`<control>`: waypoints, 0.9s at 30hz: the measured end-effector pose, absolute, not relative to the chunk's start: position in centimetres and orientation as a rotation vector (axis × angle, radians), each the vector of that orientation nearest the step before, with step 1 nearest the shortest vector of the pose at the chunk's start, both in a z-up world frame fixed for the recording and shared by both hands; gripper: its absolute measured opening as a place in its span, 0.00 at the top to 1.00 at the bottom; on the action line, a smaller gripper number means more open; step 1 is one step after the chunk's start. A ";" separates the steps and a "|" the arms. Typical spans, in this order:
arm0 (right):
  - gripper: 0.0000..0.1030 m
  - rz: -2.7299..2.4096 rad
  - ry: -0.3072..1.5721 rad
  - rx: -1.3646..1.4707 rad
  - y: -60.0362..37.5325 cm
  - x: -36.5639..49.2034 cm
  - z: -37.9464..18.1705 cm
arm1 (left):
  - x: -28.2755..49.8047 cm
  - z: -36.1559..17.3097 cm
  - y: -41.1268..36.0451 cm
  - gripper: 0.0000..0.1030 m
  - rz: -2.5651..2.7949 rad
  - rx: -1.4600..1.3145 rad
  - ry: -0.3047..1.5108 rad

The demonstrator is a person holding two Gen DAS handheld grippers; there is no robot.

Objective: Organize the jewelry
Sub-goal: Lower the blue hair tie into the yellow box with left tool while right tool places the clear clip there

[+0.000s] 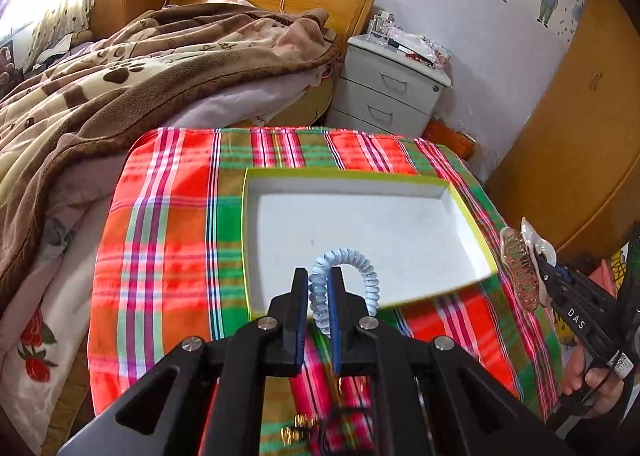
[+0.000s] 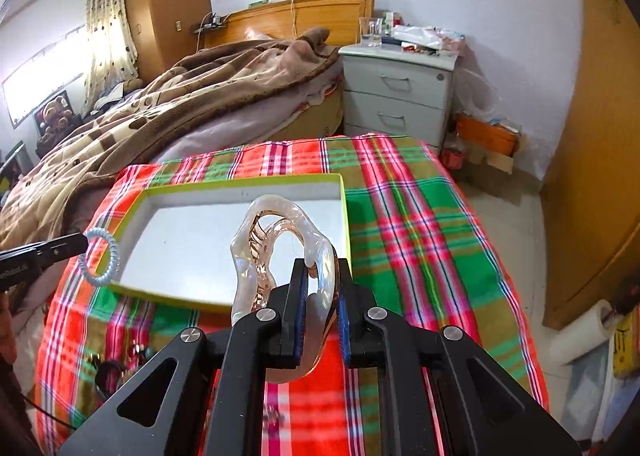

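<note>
While I held both tools above the plaid cloth [image 1: 160, 240], my left gripper [image 1: 319, 288] pinched a pale blue spiral hair tie [image 1: 352, 268] between its pads, the free loop arching just beyond the jaw tips. My right gripper [image 2: 320, 280] clamped a clear pinkish hair claw [image 2: 276, 240], which stood up past the jaws. Ahead of and below both pairs of jaws lay the shallow white box [image 1: 472, 212] with its yellow-green rim.
</note>
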State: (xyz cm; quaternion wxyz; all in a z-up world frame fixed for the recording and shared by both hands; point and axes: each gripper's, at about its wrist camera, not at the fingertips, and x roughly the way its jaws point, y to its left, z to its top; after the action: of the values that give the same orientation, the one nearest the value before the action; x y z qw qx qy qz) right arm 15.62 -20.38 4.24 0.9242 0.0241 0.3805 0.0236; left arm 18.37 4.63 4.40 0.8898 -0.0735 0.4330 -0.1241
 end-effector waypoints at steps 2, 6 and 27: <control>0.87 0.051 0.787 0.045 -20.2 16.6 4.1 | 19.2 4.3 4.6 0.90 -0.257 -0.151 0.897; 0.87 0.048 0.811 0.036 -19.9 19.1 3.5 | 21.5 4.1 4.5 0.90 -0.262 -0.168 0.900; 0.87 0.040 0.948 -0.044 -18.6 26.9 -1.0 | 30.1 -1.3 3.7 0.90 -0.213 -0.163 1.027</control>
State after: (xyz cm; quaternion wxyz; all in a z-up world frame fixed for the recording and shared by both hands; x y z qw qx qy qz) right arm 26.92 -18.60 -0.97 0.8893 -0.0211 0.4565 0.0193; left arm 30.10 3.74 -1.31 0.8625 -0.0777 0.4896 -0.1018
